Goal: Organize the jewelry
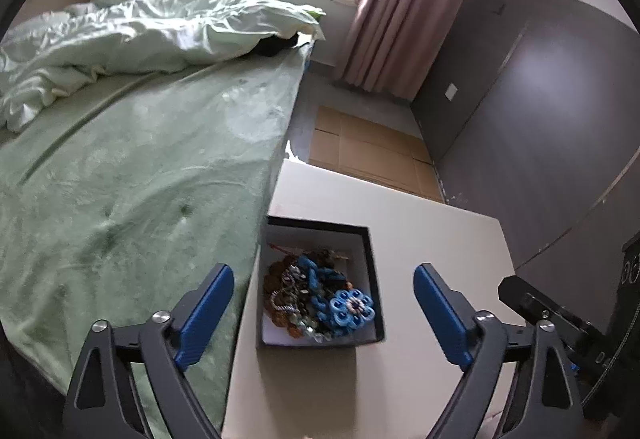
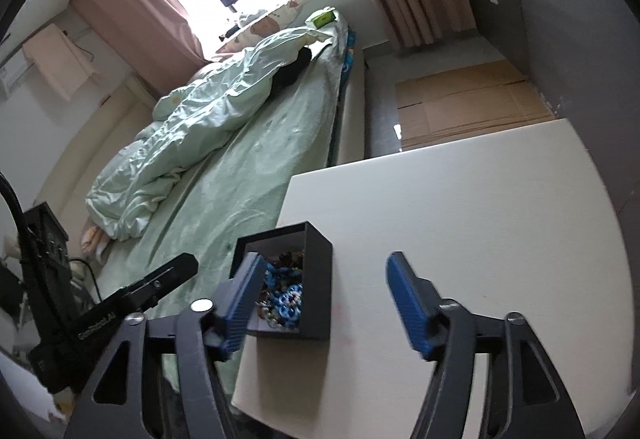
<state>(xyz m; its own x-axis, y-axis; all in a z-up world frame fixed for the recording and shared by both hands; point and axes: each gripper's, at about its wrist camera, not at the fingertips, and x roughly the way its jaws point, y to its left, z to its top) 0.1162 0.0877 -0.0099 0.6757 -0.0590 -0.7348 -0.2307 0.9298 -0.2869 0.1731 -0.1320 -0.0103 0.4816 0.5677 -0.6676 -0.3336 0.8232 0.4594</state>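
A small black box (image 1: 370,251) with a white inside stands at the left edge of a white table (image 1: 420,235). It holds a heap of jewelry (image 1: 308,291): blue beaded pieces, a blue flower-shaped piece (image 1: 352,309), brown and pale beads. My left gripper (image 1: 323,303) is open and empty, above and just in front of the box. In the right wrist view the box (image 2: 318,279) sits at the table's (image 2: 460,207) left edge with the jewelry (image 2: 282,293) showing inside. My right gripper (image 2: 326,295) is open and empty, its left finger (image 2: 240,303) in front of the box's left wall.
A bed with a green cover (image 1: 140,179) and a crumpled quilt (image 1: 120,39) adjoins the table's left edge. Flattened cardboard (image 1: 372,151) lies on the floor beyond the table. A grey wardrobe wall (image 1: 540,119) stands on the right. The other gripper's body (image 2: 132,299) shows at left.
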